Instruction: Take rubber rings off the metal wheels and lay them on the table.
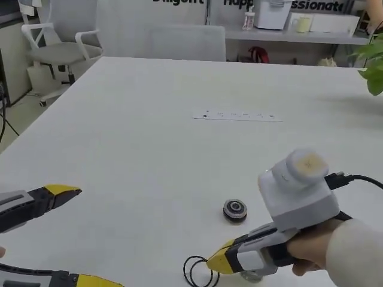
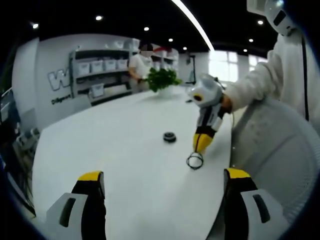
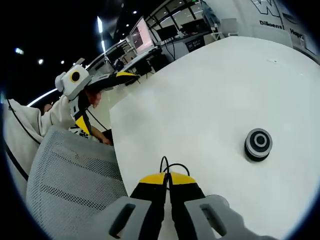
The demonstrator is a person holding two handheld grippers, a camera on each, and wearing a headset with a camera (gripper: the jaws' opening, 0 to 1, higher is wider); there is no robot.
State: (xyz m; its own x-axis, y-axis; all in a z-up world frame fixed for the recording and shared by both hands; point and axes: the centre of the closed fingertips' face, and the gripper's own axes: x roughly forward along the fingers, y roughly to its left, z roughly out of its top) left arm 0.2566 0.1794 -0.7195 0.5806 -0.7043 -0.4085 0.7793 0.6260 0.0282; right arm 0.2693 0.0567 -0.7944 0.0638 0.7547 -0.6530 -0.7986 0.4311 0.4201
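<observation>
Right gripper view looks along the right gripper point(image 3: 167, 179), and its jaws are pressed together on a thin black rubber ring point(image 3: 169, 166), whose loops come out just in front of the yellow tips and seem to touch the white table point(image 3: 210, 90) close to its near edge. I cannot tell if this is one twisted ring or two. From the head view the loops lie flat on the table just beside the tips, so I judge the step in hand is laying the ring down. To do it well, the jaws should go low until the ring rests fully on the table, then open slowly and lift straight up, so the soft rubber does not stick to a pad and come away with it. Because the edge is near, it would be safer to set the ring a little more inward. A bit farther stands a metal wheel point(image 3: 258, 144), upright on its flat face, apart from the ring; it appears to carry a dark ring around its rim, so I think more work is left. The left gripper point(image 2: 165, 175) is off to the side with its jaws wide apart and holding nothing; it could steady that wheel when the next ring is pulled. Far across the table lies a white power strip point(image 1: 236, 115), and behind it chairs point(image 1: 54, 51) and a green plant point(image 1: 374, 66).
</observation>
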